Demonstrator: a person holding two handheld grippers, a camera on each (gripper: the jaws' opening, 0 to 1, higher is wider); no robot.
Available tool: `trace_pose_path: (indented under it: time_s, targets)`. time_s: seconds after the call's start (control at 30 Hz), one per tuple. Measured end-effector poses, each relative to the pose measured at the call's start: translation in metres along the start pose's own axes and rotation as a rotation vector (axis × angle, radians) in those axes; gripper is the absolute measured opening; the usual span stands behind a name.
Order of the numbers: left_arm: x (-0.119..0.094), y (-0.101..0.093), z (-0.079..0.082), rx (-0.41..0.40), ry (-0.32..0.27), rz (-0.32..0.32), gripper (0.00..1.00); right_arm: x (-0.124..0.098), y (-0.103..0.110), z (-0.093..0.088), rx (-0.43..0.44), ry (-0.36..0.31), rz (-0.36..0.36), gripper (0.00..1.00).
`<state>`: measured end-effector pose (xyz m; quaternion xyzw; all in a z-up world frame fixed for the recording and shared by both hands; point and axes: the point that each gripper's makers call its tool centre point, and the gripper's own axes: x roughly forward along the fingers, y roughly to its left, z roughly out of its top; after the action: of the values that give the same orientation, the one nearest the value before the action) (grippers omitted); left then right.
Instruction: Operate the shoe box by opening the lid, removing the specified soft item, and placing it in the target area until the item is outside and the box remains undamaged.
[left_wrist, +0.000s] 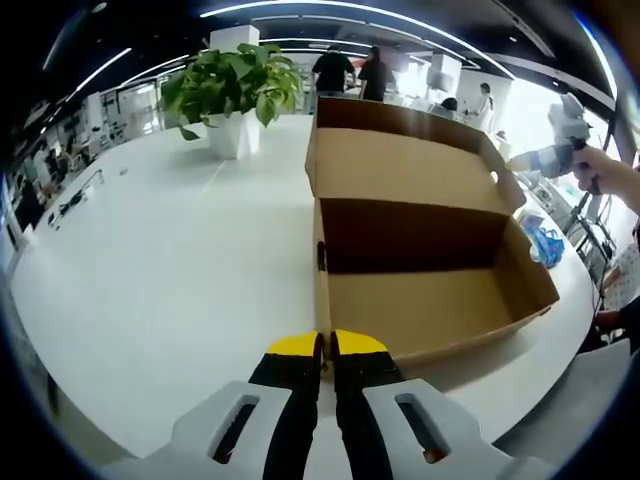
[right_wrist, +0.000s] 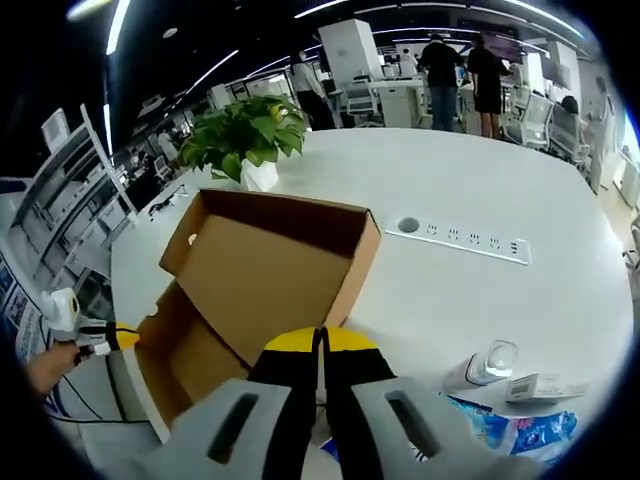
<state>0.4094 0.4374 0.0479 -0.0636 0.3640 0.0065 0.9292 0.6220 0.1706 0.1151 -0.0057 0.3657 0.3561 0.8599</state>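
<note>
Left gripper (left_wrist: 327, 345): our jaws closed, holding nothing, just before the box.
Right gripper (right_wrist: 321, 340): closed, empty.
Shoe box (left_wrist: 430, 300): open on white table (left_wrist: 180, 270); light, dentable cardboard; we'd grip walls gently.
Soft item: we cannot see it inside.

matt cardboard shoe box (left_wrist: 420, 290), glossy white table (left_wrist: 190, 270)

Lighting: bright, supplied by ceiling strip lights (left_wrist: 300, 8); worktop (left_wrist: 180, 260) glare noted; edges bent by fisheye distortion.
</note>
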Motion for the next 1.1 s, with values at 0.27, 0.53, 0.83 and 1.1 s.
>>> trace_pose_path:
  time_s: [0.27, 0.53, 0.83, 1.1]
  targets:
    - [-0.001, 0.0, 0.0, -0.015, -0.012, -0.002, 0.01, -0.007, 0.005, -0.001, -0.023, -0.036, -0.013, 0.0]
    - [-0.001, 0.0, 0.0, -0.015, -0.021, -0.001, 0.0, -0.017, 0.01, -0.004, -0.048, -0.074, -0.016, 0.0]
    - [-0.001, -0.001, 0.0, -0.009, -0.022, -0.011, 0.01, -0.03, 0.018, -0.01, -0.032, -0.13, -0.022, 0.0]
    - [-0.001, -0.001, 0.0, -0.013, -0.029, -0.019, 0.01, -0.04, 0.025, -0.02, -0.028, -0.16, -0.03, 0.0]
